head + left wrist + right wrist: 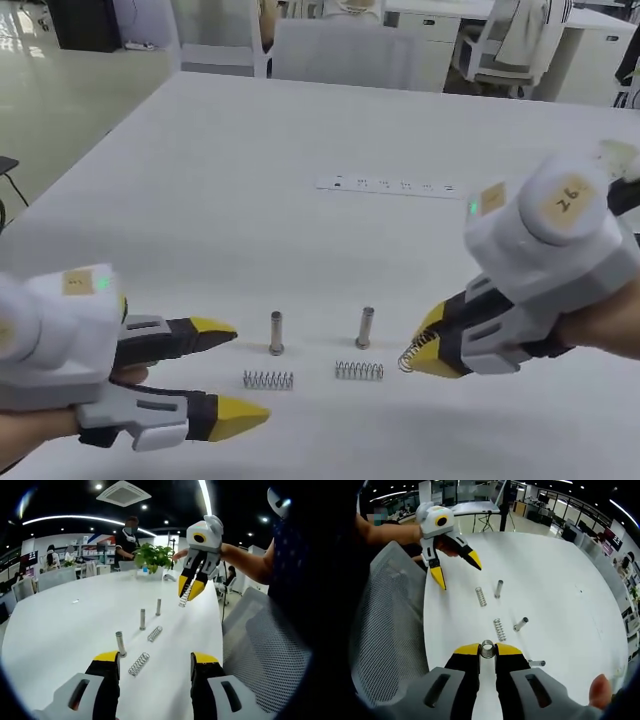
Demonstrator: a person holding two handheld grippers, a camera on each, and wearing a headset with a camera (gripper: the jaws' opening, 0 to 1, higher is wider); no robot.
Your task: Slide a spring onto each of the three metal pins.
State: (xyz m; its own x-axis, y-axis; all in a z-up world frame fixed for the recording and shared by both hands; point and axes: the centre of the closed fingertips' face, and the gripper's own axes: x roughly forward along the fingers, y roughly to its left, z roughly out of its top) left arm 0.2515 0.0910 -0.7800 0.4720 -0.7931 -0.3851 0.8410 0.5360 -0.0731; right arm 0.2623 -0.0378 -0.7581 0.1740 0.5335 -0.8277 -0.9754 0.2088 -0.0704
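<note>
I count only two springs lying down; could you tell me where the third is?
The third spring is clamped in the right gripper, just right of the right-hand pin in the head view.

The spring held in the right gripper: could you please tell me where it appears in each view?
Head view: held spring, right of centre, in the right gripper.
Left gripper view: upper centre, hanging from that gripper.
Right gripper view: bottom centre, between its fingers.
Shared landmark: the loose spring lying nearest it.
</note>
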